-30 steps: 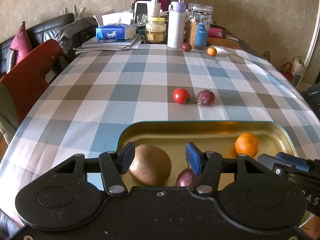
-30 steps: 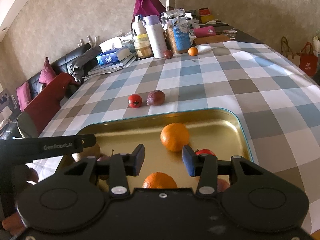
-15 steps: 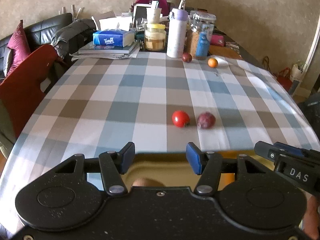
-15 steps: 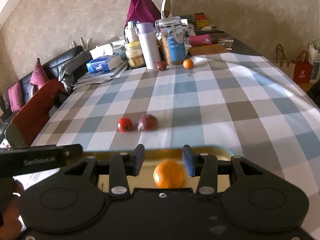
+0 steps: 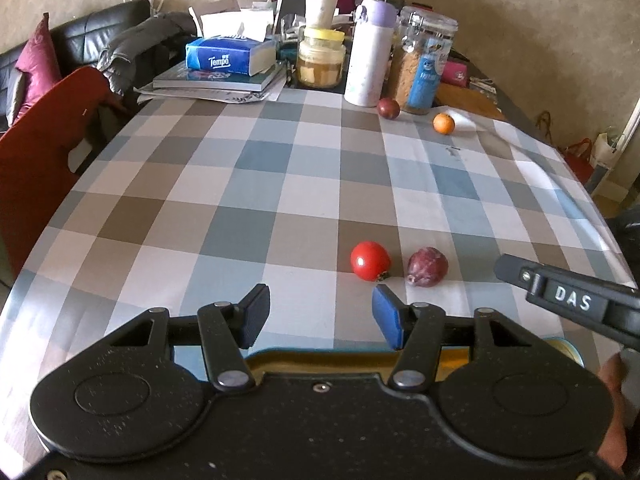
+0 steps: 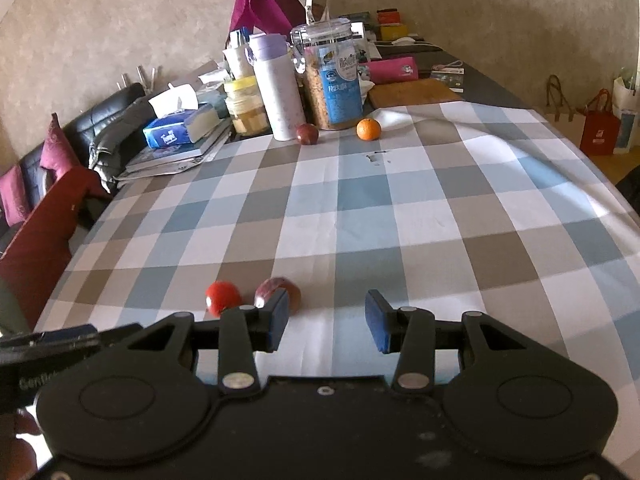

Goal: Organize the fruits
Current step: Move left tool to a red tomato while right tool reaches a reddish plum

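Gold tray (image 5: 440, 356) rim barely visible, contents hidden; left gripper (image 5: 318, 316) and right gripper (image 6: 326, 320) spread, empty.

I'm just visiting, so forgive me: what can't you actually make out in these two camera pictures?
- Tray: left wrist view shows only a rim sliver; the left gripper body hides its contents. The right wrist view shows none of it.
- Purple fruit: right wrist view, partly behind the right gripper finger.
- Jar label: print too small to read.
- Items behind the flask: hidden in both views.
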Demonstrator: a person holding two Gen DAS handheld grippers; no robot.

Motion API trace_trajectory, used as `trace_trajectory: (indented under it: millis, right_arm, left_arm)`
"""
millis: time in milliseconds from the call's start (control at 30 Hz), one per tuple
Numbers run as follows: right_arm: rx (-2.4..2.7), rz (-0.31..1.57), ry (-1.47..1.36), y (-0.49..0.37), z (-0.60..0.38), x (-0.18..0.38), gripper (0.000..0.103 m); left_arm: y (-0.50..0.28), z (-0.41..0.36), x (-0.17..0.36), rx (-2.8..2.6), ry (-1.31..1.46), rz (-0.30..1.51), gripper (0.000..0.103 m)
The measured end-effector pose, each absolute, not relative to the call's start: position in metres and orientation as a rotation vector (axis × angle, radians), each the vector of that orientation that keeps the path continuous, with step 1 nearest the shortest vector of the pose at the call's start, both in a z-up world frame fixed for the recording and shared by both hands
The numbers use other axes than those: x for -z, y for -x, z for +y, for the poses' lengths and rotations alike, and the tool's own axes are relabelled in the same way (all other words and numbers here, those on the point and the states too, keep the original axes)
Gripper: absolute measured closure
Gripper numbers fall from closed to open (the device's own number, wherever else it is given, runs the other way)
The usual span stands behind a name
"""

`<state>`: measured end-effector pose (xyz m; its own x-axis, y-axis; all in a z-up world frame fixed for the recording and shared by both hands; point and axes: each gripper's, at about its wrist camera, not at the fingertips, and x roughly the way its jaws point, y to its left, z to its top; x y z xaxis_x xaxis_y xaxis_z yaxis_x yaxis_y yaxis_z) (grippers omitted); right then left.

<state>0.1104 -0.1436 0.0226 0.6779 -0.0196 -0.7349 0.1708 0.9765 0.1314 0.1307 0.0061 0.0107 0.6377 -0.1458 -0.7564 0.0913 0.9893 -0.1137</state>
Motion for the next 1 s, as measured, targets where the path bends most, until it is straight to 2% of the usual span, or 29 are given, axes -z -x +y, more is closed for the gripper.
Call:
trace_trajectory:
  millis: [567,1000]
  right_arm:
    - [0.033,0.947,-0.241,-0.173,-0.130,0.009,0.057]
    - [0.012,0.938,-0.207,-0.182,-0.119,0.029,0.057]
  left_arm:
    - [-0.157,0.021,0.003,0.043,0.075,0.906,0.042]
    - [-0.173,0.015,0.011,0.033,0.120,0.913,0.042]
